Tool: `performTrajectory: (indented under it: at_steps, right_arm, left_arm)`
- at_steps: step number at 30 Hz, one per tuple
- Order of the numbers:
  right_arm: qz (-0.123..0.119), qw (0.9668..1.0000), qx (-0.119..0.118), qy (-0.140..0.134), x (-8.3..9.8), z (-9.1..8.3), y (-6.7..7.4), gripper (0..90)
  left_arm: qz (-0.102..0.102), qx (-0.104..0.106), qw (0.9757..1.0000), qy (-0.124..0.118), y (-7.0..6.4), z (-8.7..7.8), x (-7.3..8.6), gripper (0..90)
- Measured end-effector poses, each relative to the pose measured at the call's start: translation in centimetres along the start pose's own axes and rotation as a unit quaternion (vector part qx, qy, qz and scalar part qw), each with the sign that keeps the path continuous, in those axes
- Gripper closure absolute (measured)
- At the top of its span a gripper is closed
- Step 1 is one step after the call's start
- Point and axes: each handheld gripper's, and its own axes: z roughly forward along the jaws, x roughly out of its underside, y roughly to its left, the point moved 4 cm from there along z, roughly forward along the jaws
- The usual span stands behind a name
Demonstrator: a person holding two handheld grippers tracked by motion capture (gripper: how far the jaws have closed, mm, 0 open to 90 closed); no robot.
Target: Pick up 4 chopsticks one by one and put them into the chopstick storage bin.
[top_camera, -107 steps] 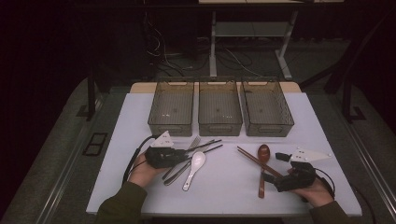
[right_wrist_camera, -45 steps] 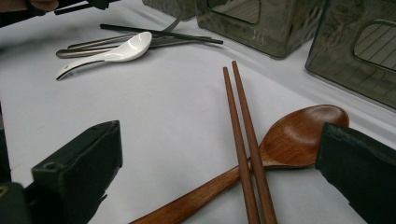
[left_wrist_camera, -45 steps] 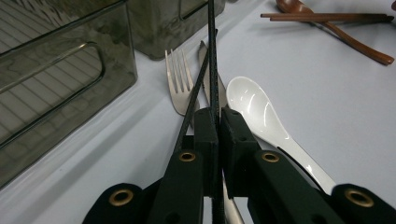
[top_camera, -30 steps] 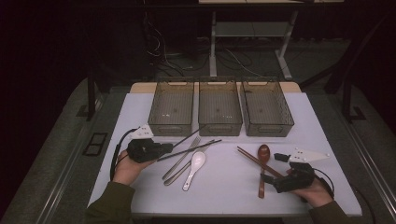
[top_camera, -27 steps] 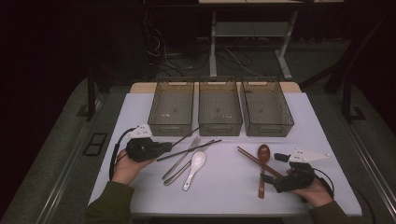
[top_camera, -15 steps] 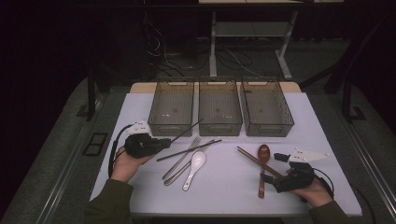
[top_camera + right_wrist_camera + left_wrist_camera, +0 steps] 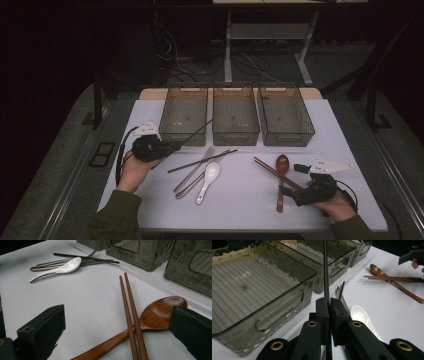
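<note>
My left gripper (image 7: pixel 172 147) is shut on a thin black chopstick (image 7: pixel 198 131) and holds it off the table, tilted, with its far tip over the left bin's (image 7: pixel 172 135) front corner. In the left gripper view the chopstick (image 7: pixel 325 277) rises from between the pressed jaws of the left gripper (image 7: pixel 329 307), beside the left bin (image 7: pixel 287 315). My right gripper (image 7: pixel 287 191) rests open near the table's front right. In the right gripper view the right gripper (image 7: pixel 120 325) has its jaws on either side of a brown wooden spoon (image 7: pixel 160 312) and a pair of wooden chopsticks (image 7: pixel 127 305).
Three clear grey bins stand in a row at the back, with the middle bin (image 7: pixel 235 136) and right bin (image 7: pixel 287 139) beyond the cutlery. A second black chopstick (image 7: pixel 202 161), a fork and metal spoon (image 7: pixel 192 172) and a white spoon (image 7: pixel 209 176) lie mid-table.
Since the oldest frame my left gripper has lifted one black chopstick from the pile and drawn it left, toward the left bin. The right gripper has stayed put.
</note>
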Motion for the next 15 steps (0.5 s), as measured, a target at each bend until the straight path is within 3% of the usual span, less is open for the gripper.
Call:
performTrajectory:
  at_steps: [15]
  right_arm:
    - [0.002, 1.0, 0.0, 0.003, 0.0, 0.2, 0.0, 0.3]
  left_arm:
    - [-0.01, -0.024, 0.9997, -0.003, 1.5, 0.5, -1.8, 84.5]
